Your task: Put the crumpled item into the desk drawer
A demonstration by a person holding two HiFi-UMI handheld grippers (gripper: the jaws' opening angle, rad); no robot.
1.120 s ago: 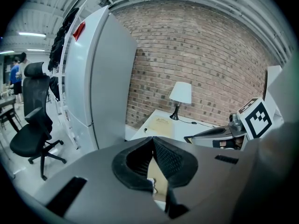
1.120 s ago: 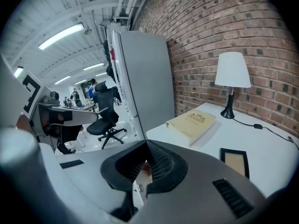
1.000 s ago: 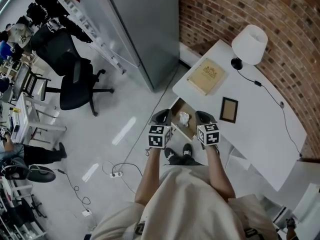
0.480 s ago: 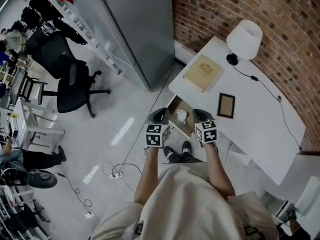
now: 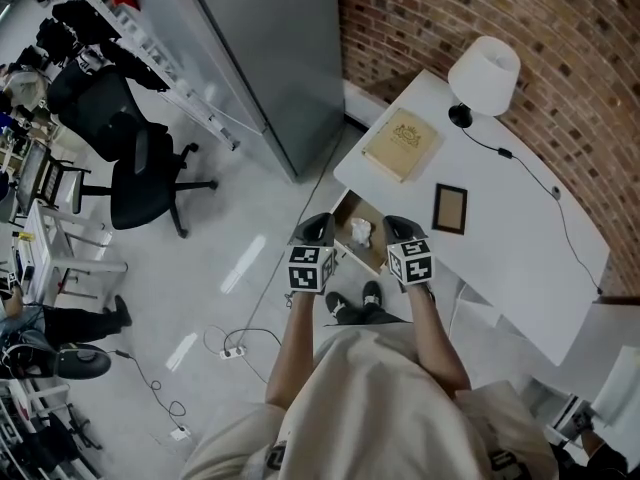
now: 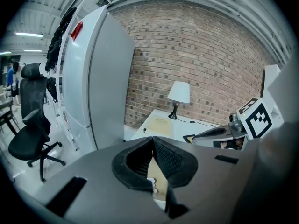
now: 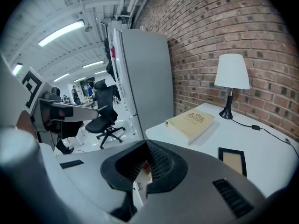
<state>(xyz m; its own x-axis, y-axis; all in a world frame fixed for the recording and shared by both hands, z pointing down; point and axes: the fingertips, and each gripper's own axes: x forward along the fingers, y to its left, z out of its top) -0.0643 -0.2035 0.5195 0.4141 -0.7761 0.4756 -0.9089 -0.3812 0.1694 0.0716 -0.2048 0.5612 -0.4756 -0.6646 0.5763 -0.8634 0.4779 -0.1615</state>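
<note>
- A person stands at the corner of a white tabletop set against a brick wall, seen from above with a two-jaw gripper in each hand.
- The desk drawer stands pulled out from the tabletop's near edge, and its wood-coloured inside lies open to the head view.
- The crumpled item, a small white wad, lies inside the drawer, with no gripper touching it.
- The left gripper hovers at the drawer's left side. Its own view shows the jaws pressed together at their tips, with nothing pinched between them.
- The right gripper hovers at the drawer's right side, level with the left one. Its jaws are likewise pressed together and hold nothing.
- The two grippers flank the drawer, and the wad lies between them and below.
- On the tabletop a tan book lies flat near the far left corner.
- A small dark picture frame lies flat just beyond the right gripper.
- A white-shaded lamp on a black base stands near the wall, and its cord trails along the tabletop's back edge.
- To the left a tall grey cabinet rises beside the desk.
- A black office chair stands farther out on the pale floor.
</note>
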